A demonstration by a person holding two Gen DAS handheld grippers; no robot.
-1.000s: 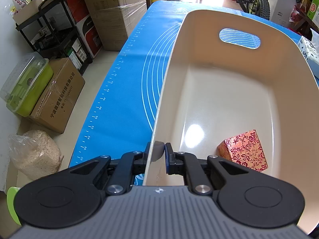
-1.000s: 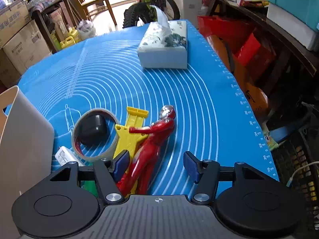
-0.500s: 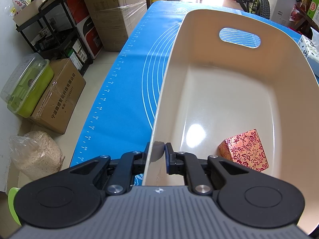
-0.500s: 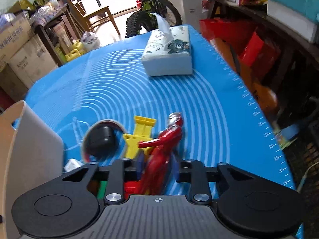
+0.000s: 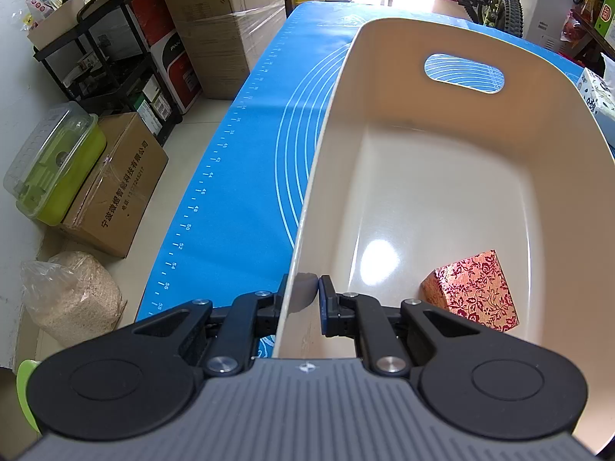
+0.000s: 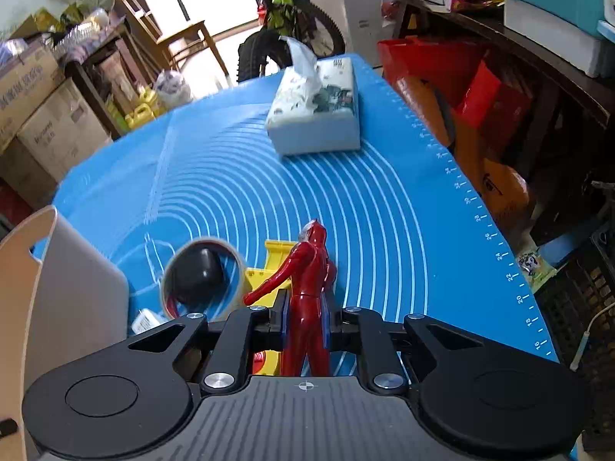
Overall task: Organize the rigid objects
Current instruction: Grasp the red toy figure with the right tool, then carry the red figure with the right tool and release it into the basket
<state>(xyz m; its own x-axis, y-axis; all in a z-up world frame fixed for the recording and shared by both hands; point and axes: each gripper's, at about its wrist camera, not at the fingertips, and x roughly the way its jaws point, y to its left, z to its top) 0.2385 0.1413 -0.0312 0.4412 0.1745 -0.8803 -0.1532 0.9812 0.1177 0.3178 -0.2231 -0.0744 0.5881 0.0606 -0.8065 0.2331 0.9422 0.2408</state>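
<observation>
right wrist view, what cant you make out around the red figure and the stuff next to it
- Red figure: legs hidden behind the right gripper body.
- Yellow toy: mostly hidden by the figure and gripper; shape unclear.
- Small white item by the tape roll: cut off by the gripper, label too small.
- Bin: inside unseen here.

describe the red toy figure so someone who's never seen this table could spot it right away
On the blue mat, nearer than the tissue box, the right gripper clamps the red toy figure. It is glossy red and human-shaped, unlike the yellow toy and tape roll beside it.

Red figure (image 6: 307, 280), cream bin (image 5: 442, 199)
</observation>
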